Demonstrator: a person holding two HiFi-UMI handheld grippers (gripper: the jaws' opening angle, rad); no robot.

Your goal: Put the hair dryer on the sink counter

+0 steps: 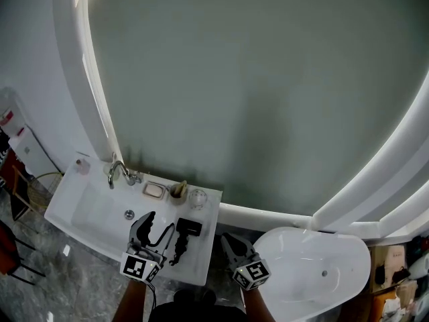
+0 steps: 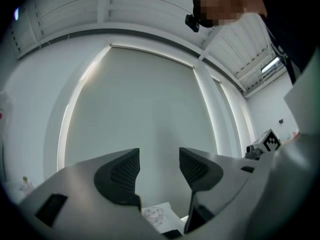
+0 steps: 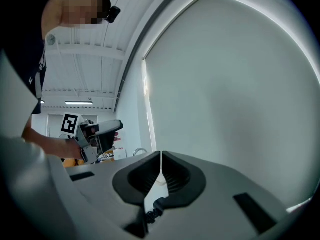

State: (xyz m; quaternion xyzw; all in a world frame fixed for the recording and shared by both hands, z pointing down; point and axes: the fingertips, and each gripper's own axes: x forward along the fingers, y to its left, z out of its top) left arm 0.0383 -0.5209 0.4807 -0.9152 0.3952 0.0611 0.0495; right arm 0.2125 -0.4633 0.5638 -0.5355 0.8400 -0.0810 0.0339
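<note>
Status check, head view. The hair dryer (image 1: 188,227) lies on the white table (image 1: 203,263) to the right of the sink basin (image 1: 100,213), its black cord (image 1: 179,248) in a loose heap beside it toward the front edge. Nothing is holding it.

Left hand-held gripper (image 1: 161,221): jaws apart, nothing between them. Its own view shows only the big oval mirror (image 2: 145,114) past the pads (image 2: 125,171). It hovers just left of the dryer; I can't tell if it touches the cord.

Right hand-held gripper (image 3: 161,156): jaws pressed together, empty as far as I can see. It sits off the table's right edge, between the table and the white bathtub (image 1: 315,274).

Other items at the back of the table, well clear of the dryer: faucet (image 1: 118,172), soap dish (image 1: 154,190), clear glass (image 1: 197,198).

Judgement: placement looks done, with the dryer fully supported and not overhanging. What's left, at most, is drawing both tools away without snagging the cord.
</note>
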